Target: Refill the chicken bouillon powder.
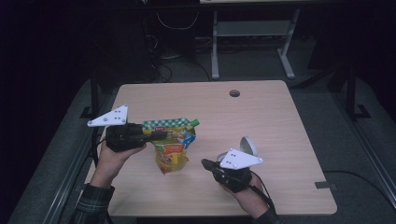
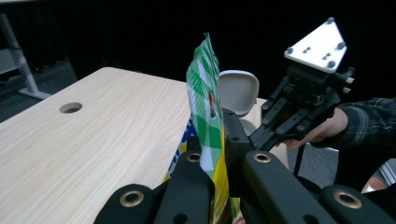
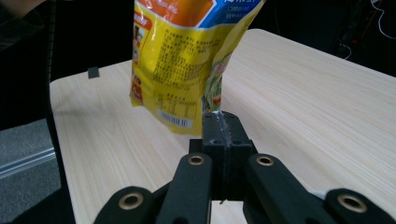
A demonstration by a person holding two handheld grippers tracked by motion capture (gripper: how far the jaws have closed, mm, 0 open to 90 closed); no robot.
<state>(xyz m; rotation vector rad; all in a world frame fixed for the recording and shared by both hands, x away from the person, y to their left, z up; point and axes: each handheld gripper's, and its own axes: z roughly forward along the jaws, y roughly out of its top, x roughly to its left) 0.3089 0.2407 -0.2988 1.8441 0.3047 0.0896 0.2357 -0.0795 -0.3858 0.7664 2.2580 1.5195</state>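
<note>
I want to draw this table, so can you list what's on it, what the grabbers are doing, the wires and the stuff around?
Surface: pale wooden table with a round hole near the far edge.
Job's things: yellow snack pouch with a green checked top, held up off the table.
Clutter: a white cup-shaped thing by the right hand.
Grippers: left gripper is shut on the pouch top; right gripper is shut with nothing in it, just below the pouch.
Cables: one trails from the right gripper; more lie on the floor.
Surroundings: dark room, grey table legs behind.
</note>
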